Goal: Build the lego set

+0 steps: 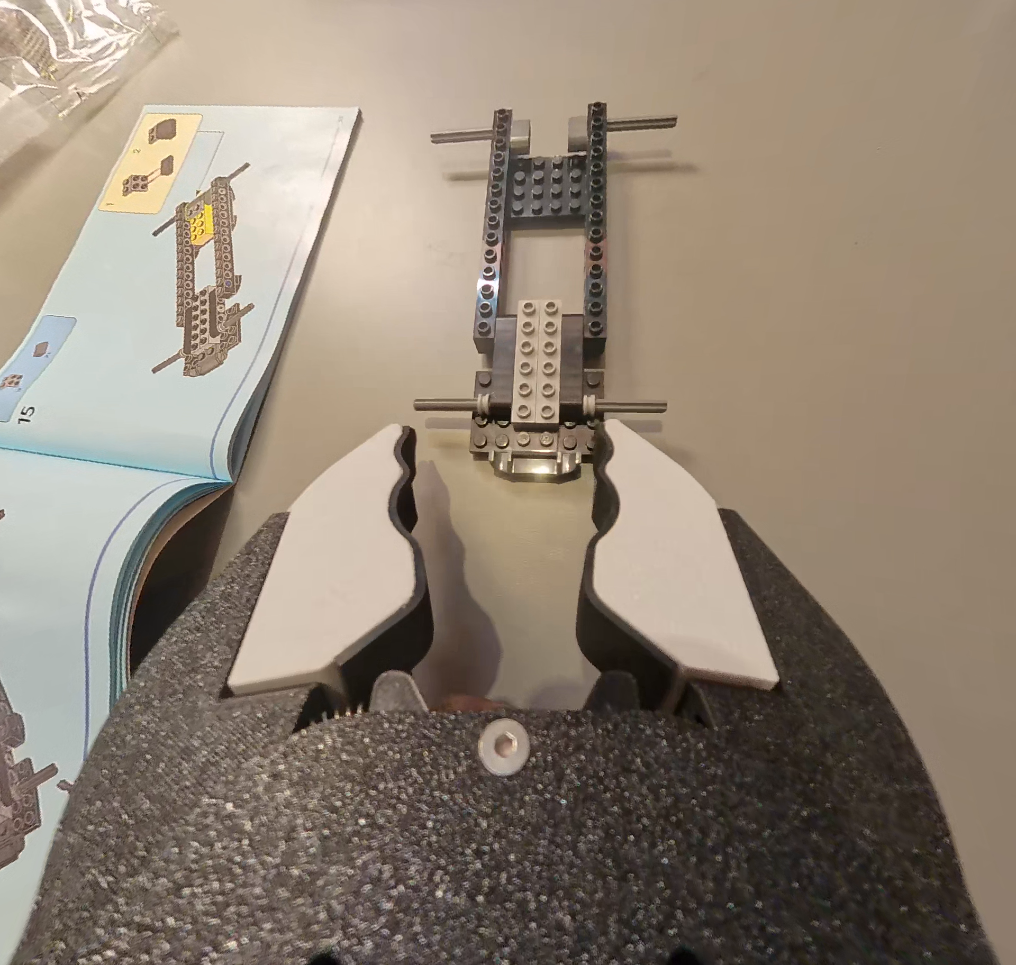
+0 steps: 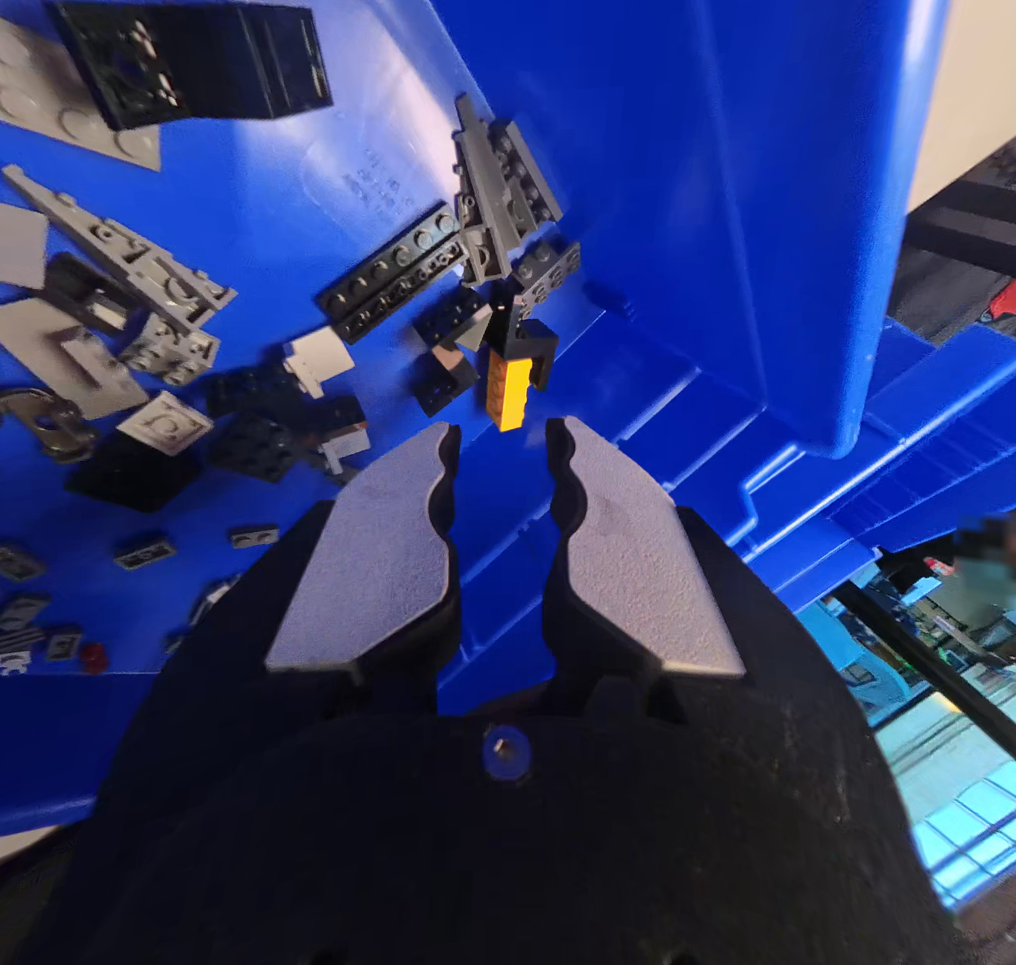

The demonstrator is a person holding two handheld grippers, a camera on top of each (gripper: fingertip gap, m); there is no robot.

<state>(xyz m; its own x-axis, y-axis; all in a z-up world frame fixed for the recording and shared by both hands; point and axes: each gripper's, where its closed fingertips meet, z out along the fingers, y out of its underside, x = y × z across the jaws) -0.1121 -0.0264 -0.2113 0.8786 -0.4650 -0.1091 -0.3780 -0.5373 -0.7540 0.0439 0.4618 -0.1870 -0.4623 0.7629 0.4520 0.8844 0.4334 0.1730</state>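
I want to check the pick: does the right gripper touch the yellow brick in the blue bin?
Apart. In the right wrist view, blue bin floor shows between both fingertips of the right gripper and the yellow brick, which lies just beyond them.

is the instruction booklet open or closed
Open: the light-blue paper instruction booklet lies spread flat on the beige table, printed pages facing up.

My left gripper (image 1: 506, 438) has a dark grey, grainy, speckled body with one silver hex screw (image 1: 503, 747) set in the middle. Its two fingers (image 1: 341, 548) are pale grey flat plates with wavy black pads along the inner edges. My right gripper (image 2: 503, 430) is the same build, its body looking black, with a small screw (image 2: 504, 747).
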